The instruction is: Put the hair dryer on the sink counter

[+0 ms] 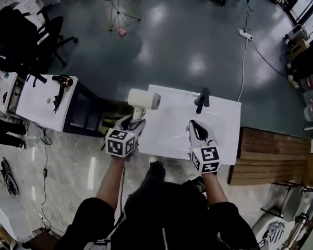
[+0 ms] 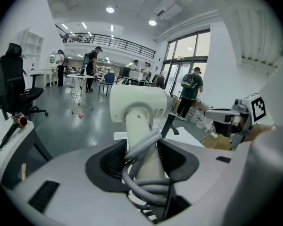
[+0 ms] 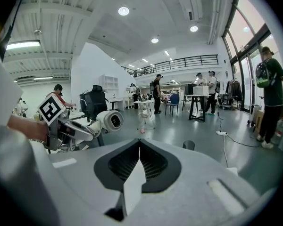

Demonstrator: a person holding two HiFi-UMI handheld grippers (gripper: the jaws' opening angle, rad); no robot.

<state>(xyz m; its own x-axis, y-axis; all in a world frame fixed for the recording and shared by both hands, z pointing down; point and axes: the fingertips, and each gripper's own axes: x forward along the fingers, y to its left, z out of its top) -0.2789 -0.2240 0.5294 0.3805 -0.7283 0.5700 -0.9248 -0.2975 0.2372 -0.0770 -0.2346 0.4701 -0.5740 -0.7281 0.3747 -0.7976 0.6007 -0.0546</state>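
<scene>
1. While the dryer [image 1: 144,99] is clamped by its handle in the left hand-held gripper [image 1: 135,121], with its cord [image 2: 142,147] wound round that handle, it hangs at the left edge of the counter [image 1: 219,134] and seems not yet to rest on it.
2. Pickup and carry look done. What is left is to lower it onto the white top, left of the faucet [image 1: 202,99], and let go.
3. The right hand-held gripper [image 1: 194,125], jaws together and empty, hovers over the counter's near edge.
4. The barrel lies left-right, with an open end facing right toward the faucet. The handle runs back toward the near side, into the jaws.
</scene>
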